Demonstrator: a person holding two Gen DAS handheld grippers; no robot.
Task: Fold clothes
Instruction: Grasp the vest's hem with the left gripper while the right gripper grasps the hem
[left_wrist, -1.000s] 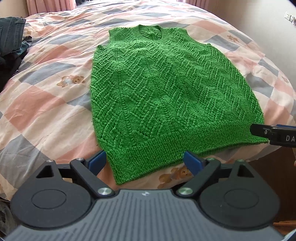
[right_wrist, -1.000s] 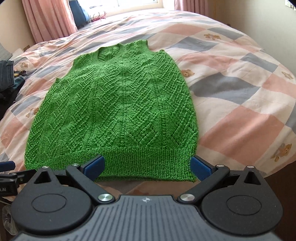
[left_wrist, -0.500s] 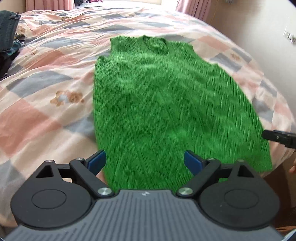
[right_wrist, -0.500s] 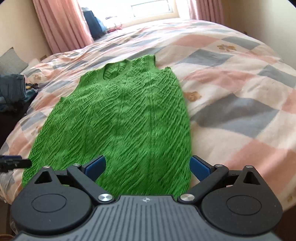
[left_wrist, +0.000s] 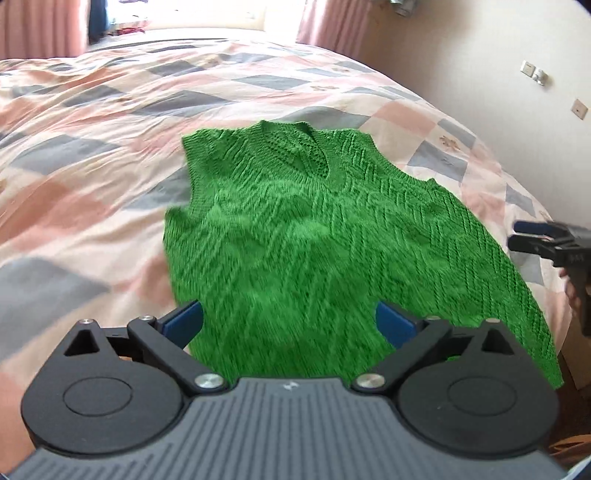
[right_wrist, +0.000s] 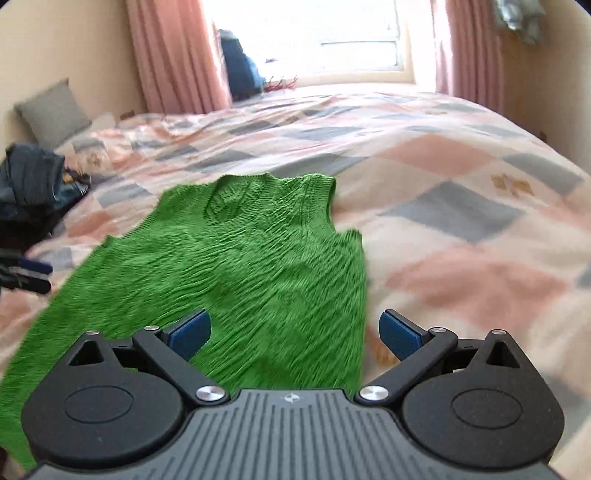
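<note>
A bed with a checked quilt (left_wrist: 110, 122) fills the left view; the green vest (left_wrist: 314, 236) lies flat at centre, left gripper (left_wrist: 289, 321) spread wide above it. Right view: vest (right_wrist: 236, 266) lower left, right gripper (right_wrist: 295, 330) wide, holding nothing.
</note>
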